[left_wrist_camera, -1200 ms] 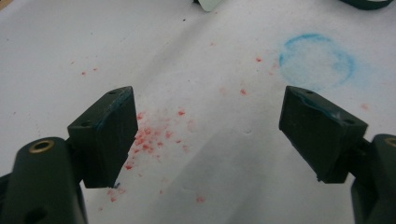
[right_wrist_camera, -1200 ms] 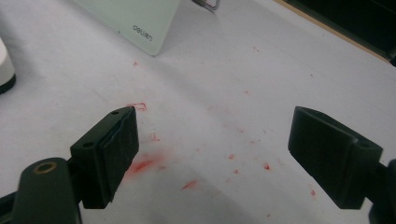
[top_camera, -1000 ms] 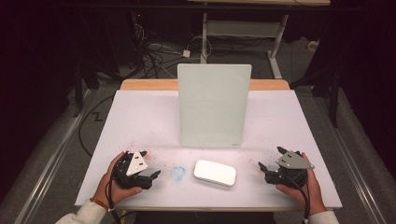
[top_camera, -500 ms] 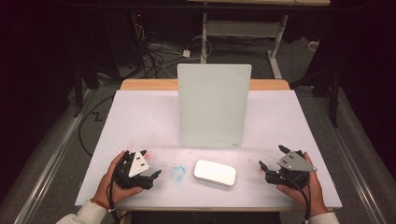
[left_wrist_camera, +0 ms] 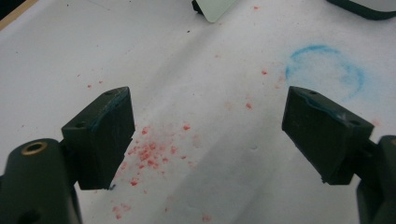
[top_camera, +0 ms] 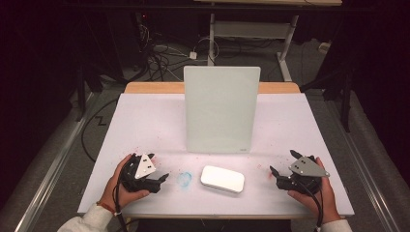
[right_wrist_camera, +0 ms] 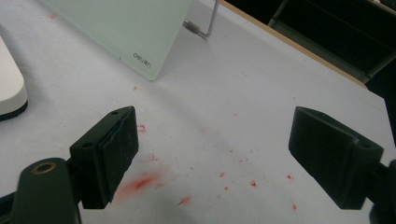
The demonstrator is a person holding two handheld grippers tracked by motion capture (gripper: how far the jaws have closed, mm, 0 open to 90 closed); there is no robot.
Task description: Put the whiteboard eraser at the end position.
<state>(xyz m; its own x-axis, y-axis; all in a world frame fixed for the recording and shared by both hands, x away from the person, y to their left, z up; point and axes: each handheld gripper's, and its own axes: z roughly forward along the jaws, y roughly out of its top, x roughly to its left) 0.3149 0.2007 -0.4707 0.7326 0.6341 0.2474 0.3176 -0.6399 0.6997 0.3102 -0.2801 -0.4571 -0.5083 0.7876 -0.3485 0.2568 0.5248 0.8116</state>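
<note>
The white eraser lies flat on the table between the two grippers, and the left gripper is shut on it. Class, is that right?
Not quite. The white eraser does lie between them, but the left gripper is open and holds nothing: the left gripper view shows its jaws wide apart over bare table.

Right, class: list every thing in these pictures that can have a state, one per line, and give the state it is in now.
Left gripper: open, nothing between its jaws, low over the table.
Right gripper: open, holding nothing.
White eraser: lying flat on the table, untouched, between the two grippers.
Glass board: propped upright on its wire stand, surface clean.
Table: marked with a blue chalk ring and red smudges.
</note>
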